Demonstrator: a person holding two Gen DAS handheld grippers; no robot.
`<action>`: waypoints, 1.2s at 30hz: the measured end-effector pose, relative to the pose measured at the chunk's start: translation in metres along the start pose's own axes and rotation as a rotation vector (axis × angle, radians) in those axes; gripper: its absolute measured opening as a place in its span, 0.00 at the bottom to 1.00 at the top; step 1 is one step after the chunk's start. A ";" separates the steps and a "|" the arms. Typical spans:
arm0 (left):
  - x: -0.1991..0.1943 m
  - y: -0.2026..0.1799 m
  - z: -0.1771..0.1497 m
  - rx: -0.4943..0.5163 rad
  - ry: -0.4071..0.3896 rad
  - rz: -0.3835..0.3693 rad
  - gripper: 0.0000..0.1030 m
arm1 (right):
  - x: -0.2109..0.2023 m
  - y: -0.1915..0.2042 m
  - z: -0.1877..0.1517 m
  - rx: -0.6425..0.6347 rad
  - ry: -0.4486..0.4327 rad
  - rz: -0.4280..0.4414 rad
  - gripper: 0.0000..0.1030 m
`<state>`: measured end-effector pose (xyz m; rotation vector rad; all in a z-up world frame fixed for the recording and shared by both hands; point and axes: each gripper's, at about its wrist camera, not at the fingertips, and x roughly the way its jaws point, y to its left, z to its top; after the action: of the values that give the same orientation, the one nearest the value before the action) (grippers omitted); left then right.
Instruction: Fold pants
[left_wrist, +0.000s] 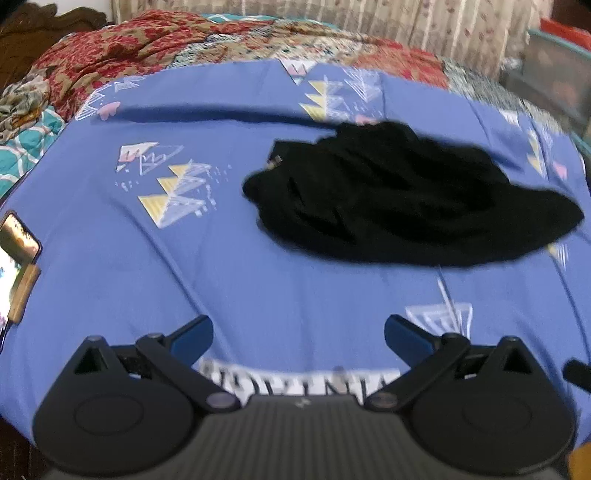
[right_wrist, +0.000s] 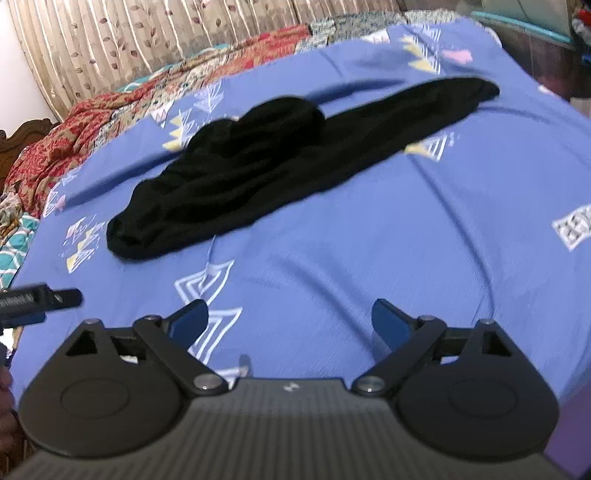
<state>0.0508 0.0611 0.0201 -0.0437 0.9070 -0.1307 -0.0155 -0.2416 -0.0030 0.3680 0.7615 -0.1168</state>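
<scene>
Both claws stand apart and hold nothing: the left claw (left_wrist: 298, 332) and the right claw (right_wrist: 290, 320) each show two blue pads with only bed sheet between them. I see the black, soft fabric pants (right_wrist: 258, 162) lying on the blue bed sheet with triangle print (right_wrist: 369, 258), well ahead of both claws and not touching either. From my right claw the long axis of the pants runs from near left to far right, one leg stretched out toward the far right corner. From my left claw the pants (left_wrist: 399, 195) lie ahead and to the right, as a crumpled heap. The cloth is bunched at the thick end and not flat, so I judge the folding has not begun. Neither claw seems clearly nearer to me.
</scene>
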 end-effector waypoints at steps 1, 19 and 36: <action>0.002 0.005 0.007 -0.014 -0.003 -0.009 0.99 | -0.002 -0.003 0.003 0.000 -0.017 -0.009 0.87; 0.126 0.034 0.069 -0.372 0.203 -0.204 0.05 | 0.031 -0.102 0.080 0.079 -0.145 -0.205 0.72; -0.003 0.106 0.004 -0.449 0.184 -0.081 0.06 | 0.174 -0.219 0.195 0.360 -0.118 -0.435 0.41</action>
<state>0.0618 0.1668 0.0148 -0.4921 1.1048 -0.0035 0.1857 -0.5117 -0.0553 0.5267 0.6935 -0.6856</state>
